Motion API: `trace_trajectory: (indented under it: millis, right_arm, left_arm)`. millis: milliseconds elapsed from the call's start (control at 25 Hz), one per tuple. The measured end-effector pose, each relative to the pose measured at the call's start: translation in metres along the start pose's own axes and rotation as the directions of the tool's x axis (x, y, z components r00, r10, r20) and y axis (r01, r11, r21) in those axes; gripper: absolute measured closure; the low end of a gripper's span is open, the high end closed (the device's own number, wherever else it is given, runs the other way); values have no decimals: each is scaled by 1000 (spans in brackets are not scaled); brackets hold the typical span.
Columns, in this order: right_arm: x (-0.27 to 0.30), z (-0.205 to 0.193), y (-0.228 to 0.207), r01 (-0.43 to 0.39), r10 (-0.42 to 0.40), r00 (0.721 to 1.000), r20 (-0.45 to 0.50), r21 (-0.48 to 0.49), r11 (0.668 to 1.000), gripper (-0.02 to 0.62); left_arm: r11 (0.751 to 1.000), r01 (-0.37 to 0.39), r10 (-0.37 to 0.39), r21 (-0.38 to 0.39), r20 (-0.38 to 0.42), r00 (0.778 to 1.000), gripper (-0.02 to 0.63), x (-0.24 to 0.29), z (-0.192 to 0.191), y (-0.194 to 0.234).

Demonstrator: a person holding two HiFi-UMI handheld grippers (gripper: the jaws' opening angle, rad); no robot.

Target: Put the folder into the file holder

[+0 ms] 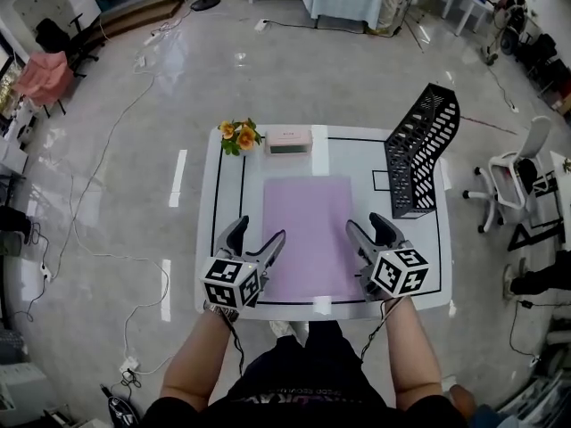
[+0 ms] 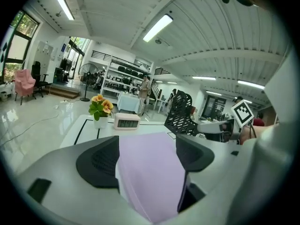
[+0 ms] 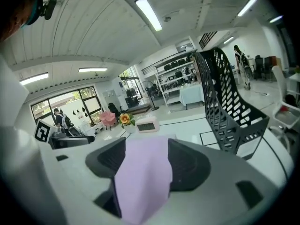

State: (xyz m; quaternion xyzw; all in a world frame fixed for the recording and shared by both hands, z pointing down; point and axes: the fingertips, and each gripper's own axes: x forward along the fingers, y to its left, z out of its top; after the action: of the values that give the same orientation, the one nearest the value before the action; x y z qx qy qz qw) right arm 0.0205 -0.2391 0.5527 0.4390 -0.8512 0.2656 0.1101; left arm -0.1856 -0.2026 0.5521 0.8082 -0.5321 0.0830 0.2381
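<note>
A lilac folder (image 1: 309, 235) lies flat in the middle of the white table (image 1: 228, 205). The black mesh file holder (image 1: 419, 154) stands upright at the table's right side, behind the folder's right edge. My left gripper (image 1: 260, 234) hovers at the folder's near left edge, jaws open. At the near right edge my right gripper (image 1: 368, 227) is open too. In the left gripper view the folder (image 2: 149, 170) shows between the open jaws of the left gripper (image 2: 147, 150). In the right gripper view the folder (image 3: 143, 172) fills the gap of the right gripper (image 3: 143, 159), with the file holder (image 3: 229, 104) to the right.
A small pot of orange flowers (image 1: 239, 135) and a white digital clock (image 1: 289, 140) stand at the table's far edge. Black lines mark the tabletop. A white office chair (image 1: 513, 178) stands on the floor to the right, and cables run over the floor at left.
</note>
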Motion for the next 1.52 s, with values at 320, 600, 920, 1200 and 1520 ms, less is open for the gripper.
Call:
trace_trajectory:
  millis: [320,600,920,1200,1520]
  right_arm:
    - [48,-26,-38,-21,36,990,-137,111,994,298]
    - [81,-52,-58,-32,77,970,-231,192,981,281]
    - [104,-66,-64,-52,124,948,-294,242,969,278]
    - [117,-73,-60,-67,161,933,-322,283,957,278]
    - [119,-75,-59,-62,155,930,-334,274,960,278]
  left_arm:
    - [996,-53,46,-66,-94,995,235,44,-26,23]
    - [990,-78,57,-116,-174,983,227,70,-51,39]
    - [982,-95,56,-161,-231,971,224,90,-67,52]
    - [978,-82,26,-193,-277,961,224,102,-82,52]
    - [966,-68,-8,-250,-291,957,229,107,-88,51]
